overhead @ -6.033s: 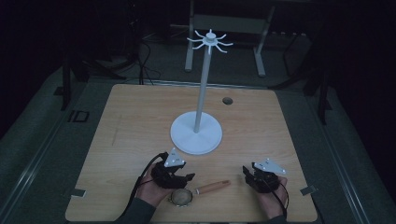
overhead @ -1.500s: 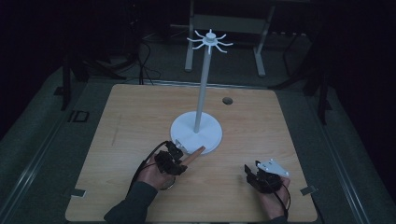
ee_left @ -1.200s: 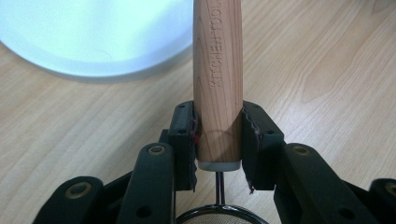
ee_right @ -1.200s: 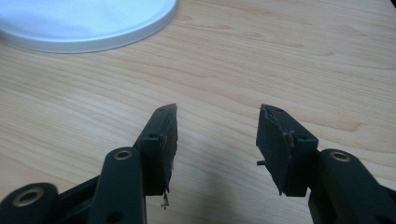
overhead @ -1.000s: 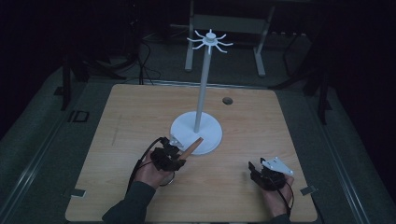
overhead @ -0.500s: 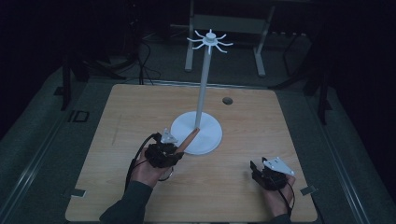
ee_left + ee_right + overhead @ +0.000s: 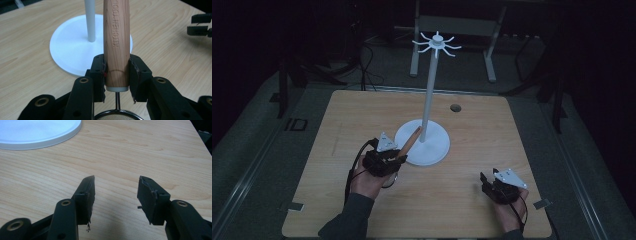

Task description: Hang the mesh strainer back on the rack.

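My left gripper is shut on the wooden handle of a small strainer; the handle reads KITCHEN TOOL and points away toward the white stand. The strainer's mesh rim hangs below the jaws. In the high view the left gripper is lifted off the table with the wooden handle slanting up toward the white stand's pole. The stand's round base sits mid-table, and its top carries several hook arms. My right gripper is open over bare wood, near the front right.
The wooden table has a small dark hole behind the stand. Bits of tape mark the front corners. The surroundings are dark, with a metal frame behind the table. In the left gripper view the right gripper shows far right.
My left gripper has risen with the strainer and moved toward the stand's base, the handle now tilting up against the pole. The right gripper has stayed where it was.
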Demonstrator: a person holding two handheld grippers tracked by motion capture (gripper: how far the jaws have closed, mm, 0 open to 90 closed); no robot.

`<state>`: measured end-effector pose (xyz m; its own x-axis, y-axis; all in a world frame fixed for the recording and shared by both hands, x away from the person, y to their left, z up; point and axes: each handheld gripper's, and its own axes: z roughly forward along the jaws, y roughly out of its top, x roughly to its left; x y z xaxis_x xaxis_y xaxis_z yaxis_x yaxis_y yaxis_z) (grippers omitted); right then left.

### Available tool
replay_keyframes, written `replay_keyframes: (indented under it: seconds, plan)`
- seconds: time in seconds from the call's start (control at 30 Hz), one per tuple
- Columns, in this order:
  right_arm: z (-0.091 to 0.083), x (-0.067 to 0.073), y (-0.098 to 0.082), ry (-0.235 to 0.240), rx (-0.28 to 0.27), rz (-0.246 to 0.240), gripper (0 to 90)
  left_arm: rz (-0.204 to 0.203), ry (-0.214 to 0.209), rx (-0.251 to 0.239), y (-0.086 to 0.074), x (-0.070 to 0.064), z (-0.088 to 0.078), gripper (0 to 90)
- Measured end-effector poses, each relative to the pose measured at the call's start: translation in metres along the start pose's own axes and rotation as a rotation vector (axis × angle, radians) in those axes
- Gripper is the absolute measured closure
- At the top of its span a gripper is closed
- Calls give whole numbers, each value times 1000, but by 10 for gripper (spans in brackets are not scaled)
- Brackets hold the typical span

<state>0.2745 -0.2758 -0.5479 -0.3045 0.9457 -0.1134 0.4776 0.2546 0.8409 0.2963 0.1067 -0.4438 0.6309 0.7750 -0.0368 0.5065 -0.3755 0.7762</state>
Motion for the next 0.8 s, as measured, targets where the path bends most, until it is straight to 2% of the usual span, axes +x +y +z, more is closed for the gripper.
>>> replay_keyframes:
  seconds: [0.8]
  plan:
    - [-1,0,-1,-10,4,5,476,-12,22,-127,11,-4,-12,686]
